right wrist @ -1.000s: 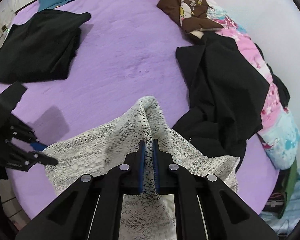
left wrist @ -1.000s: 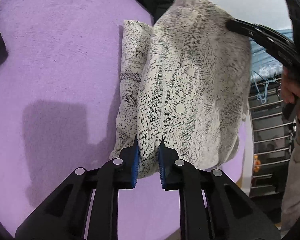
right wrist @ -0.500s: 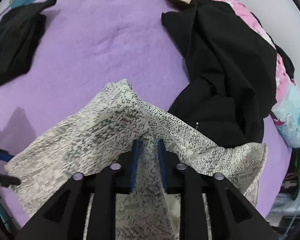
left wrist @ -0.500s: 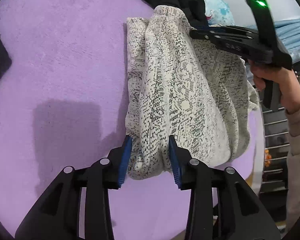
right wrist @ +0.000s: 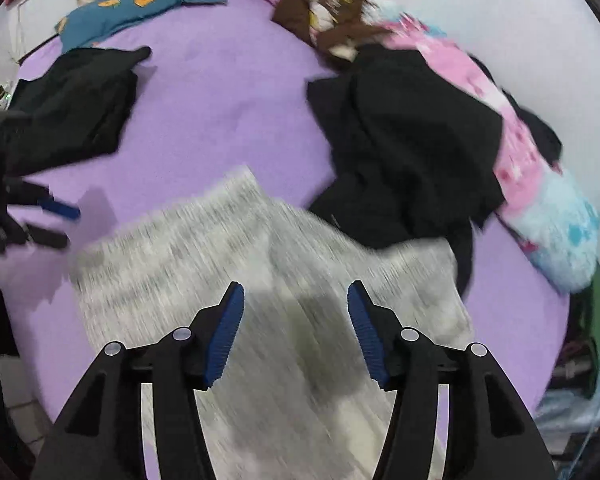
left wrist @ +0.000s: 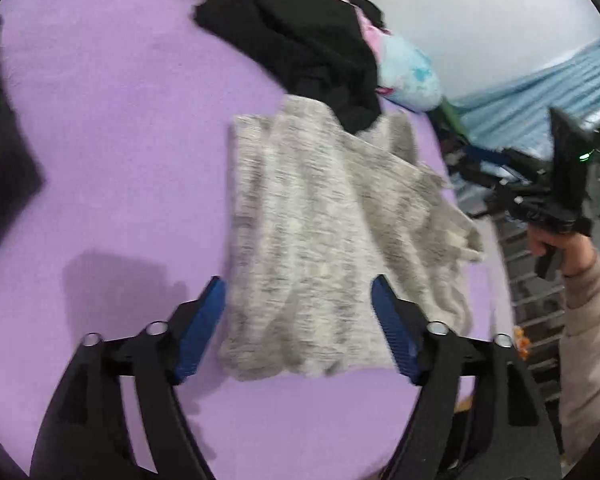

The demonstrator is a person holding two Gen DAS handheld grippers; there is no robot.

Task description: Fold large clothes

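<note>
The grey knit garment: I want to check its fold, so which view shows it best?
The left wrist view: the grey knit garment lies whole on the purple bed. The right wrist view crops its near end and blurs it.

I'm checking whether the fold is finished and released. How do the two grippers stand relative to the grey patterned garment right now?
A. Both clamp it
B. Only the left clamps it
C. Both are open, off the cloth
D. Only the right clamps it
C: the left gripper and the right gripper both have jaws spread wide, just opened, and the grey garment lies loose on the purple bed.
</note>
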